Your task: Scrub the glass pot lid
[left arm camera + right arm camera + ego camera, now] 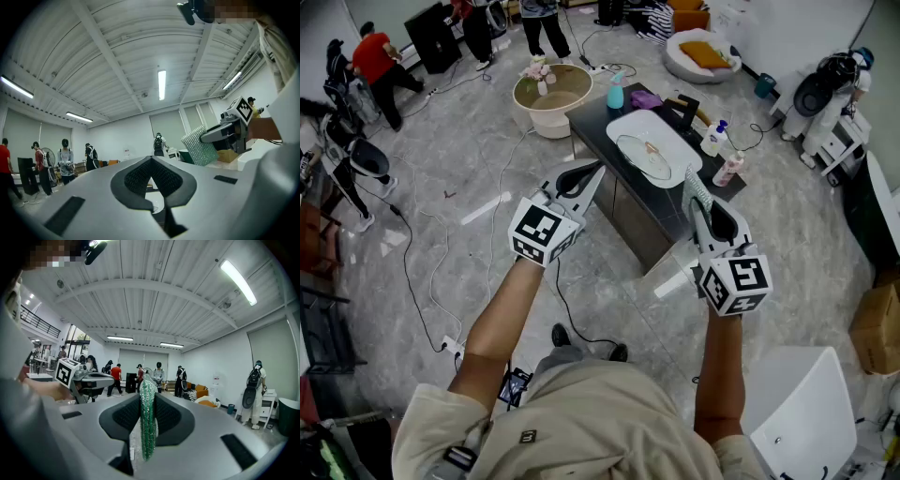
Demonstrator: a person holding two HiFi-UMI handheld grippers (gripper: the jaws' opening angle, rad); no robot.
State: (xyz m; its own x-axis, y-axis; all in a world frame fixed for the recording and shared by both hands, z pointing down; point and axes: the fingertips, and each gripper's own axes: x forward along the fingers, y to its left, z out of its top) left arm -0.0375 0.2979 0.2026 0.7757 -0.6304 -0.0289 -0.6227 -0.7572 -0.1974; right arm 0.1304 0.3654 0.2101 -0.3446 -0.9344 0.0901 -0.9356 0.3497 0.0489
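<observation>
The glass pot lid (643, 156) lies in a white basin (675, 141) on a low black table (609, 127) ahead of me. My left gripper (584, 174) is raised short of the table's near-left corner; its jaws meet with nothing between them (152, 174). My right gripper (705, 214) hovers near the table's right end, shut on a green and silver scrub sponge (697, 190) that stands on edge between the pads (147, 420). Both grippers point slightly upward, toward the ceiling. Neither touches the lid.
A teal bottle (615, 95), a purple cloth (645, 98) and two small bottles (715, 139) sit on the table. A beige tub (553, 101) stands behind it. Cables run across the floor. A white chair (797, 403) is at my right, a cardboard box (877, 326) beyond. People stand far left.
</observation>
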